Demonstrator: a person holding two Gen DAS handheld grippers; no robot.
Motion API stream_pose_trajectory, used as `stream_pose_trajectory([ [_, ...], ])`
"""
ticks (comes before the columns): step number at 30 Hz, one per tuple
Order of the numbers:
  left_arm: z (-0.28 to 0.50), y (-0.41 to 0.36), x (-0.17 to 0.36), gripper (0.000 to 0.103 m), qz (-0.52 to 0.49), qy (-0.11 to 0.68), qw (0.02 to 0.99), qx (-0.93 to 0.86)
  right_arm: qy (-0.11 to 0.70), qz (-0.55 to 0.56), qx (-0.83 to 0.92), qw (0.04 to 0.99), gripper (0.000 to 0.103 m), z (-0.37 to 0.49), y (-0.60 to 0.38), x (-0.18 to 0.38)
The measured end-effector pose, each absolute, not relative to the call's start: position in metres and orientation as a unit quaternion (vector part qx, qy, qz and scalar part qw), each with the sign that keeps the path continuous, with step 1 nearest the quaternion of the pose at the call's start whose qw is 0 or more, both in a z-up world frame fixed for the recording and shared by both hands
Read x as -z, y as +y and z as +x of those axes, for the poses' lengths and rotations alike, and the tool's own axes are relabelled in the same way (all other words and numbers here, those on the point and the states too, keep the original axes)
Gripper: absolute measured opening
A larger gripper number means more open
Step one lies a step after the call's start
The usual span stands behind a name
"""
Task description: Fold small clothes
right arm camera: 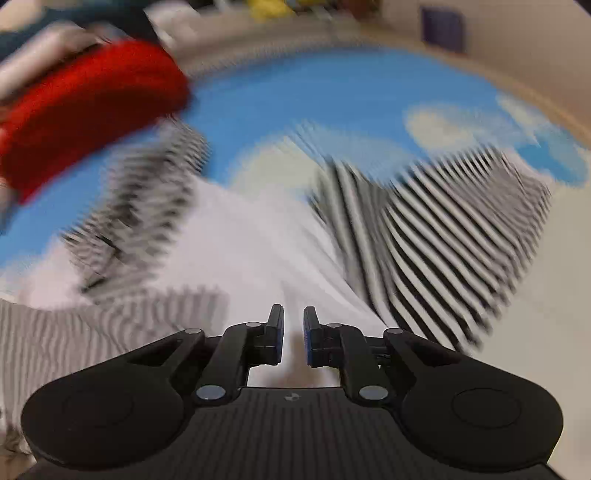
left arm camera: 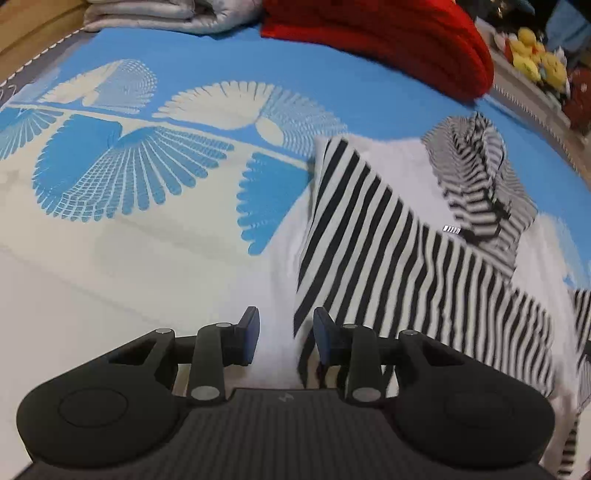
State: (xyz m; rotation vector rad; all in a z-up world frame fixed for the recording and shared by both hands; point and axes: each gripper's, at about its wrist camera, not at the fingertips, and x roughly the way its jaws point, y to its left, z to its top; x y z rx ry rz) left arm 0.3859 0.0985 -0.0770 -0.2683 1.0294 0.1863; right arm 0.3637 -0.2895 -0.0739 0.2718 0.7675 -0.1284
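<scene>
A striped garment (left arm camera: 417,258), black-and-white panels over a plain white body with a finer-striped hood at its far end, lies spread on a blue-and-cream patterned bed cover (left arm camera: 155,206), just ahead and to the right of the left hand-held gripper (left arm camera: 286,338), whose blue-padded jaws stand apart with nothing between them, the right pad close beside the near corner of the broad-striped panel. The right hand-held gripper (right arm camera: 293,334) hangs over the white middle of the same garment, its jaws narrowly parted and empty; that view is smeared by motion, so whether cloth brushes the pads is hard to say. Beyond both tools sits a red knitted bundle (left arm camera: 384,40), with a pale folded quilt (left arm camera: 147,14) further left. The step in hand looks like taking hold of the near edge for a fold: it would likely go best if each tool pinched a corner through all layers, lifted together and carried the edge evenly toward the hood, keeping the stripes square. No brand name or legible writing shows; a small tag near the hood is too small to read.
</scene>
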Motion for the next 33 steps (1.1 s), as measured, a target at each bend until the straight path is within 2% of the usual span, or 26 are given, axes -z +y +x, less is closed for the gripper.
stream_pose_trajectory([
  [2, 0.385, 0.095, 0.07, 0.036, -0.134, 0.483, 0.862, -0.077, 0.419, 0.14, 0.018, 0.897, 0.03, 0.372, -0.283, 0.089],
  [4, 0.385, 0.088, 0.067, 0.036, -0.126, 0.481, 0.866, -0.061, 0.487, 0.131, 0.026, 0.863, 0.03, 0.377, -0.278, 0.115],
  [9, 0.384, 0.076, 0.077, 0.036, -0.112, 0.501, 0.858, -0.036, 0.431, 0.095, 0.019, 0.897, 0.035, 0.372, -0.264, 0.094],
  [12, 0.383, 0.073, 0.091, 0.036, -0.093, 0.513, 0.853, -0.029, 0.48, 0.106, 0.02, 0.87, 0.041, 0.379, -0.27, 0.11],
  [15, 0.383, 0.075, 0.11, 0.036, -0.077, 0.546, 0.834, -0.039, 0.479, 0.095, 0.025, 0.872, 0.041, 0.378, -0.266, 0.106],
  [21, 0.382, 0.061, 0.079, 0.039, -0.081, 0.516, 0.853, -0.026, 0.43, 0.127, 0.03, 0.894, 0.041, 0.369, -0.281, 0.081],
  [26, 0.374, 0.035, 0.047, 0.048, -0.071, 0.48, 0.875, 0.004, 0.406, 0.125, 0.051, 0.904, 0.041, 0.353, -0.303, 0.069],
  [29, 0.373, 0.015, 0.033, 0.055, -0.047, 0.458, 0.888, 0.009, 0.375, 0.132, 0.082, 0.914, 0.039, 0.339, -0.327, 0.056],
  [31, 0.369, 0.006, 0.03, 0.056, -0.028, 0.452, 0.892, 0.011, 0.349, 0.138, 0.105, 0.921, 0.035, 0.329, -0.348, 0.047],
  [32, 0.367, 0.001, 0.03, 0.056, -0.019, 0.451, 0.892, 0.012, 0.336, 0.143, 0.118, 0.923, 0.029, 0.324, -0.36, 0.043],
  [33, 0.365, -0.003, 0.03, 0.056, -0.011, 0.45, 0.893, 0.015, 0.327, 0.151, 0.126, 0.924, 0.016, 0.32, -0.371, 0.041],
])
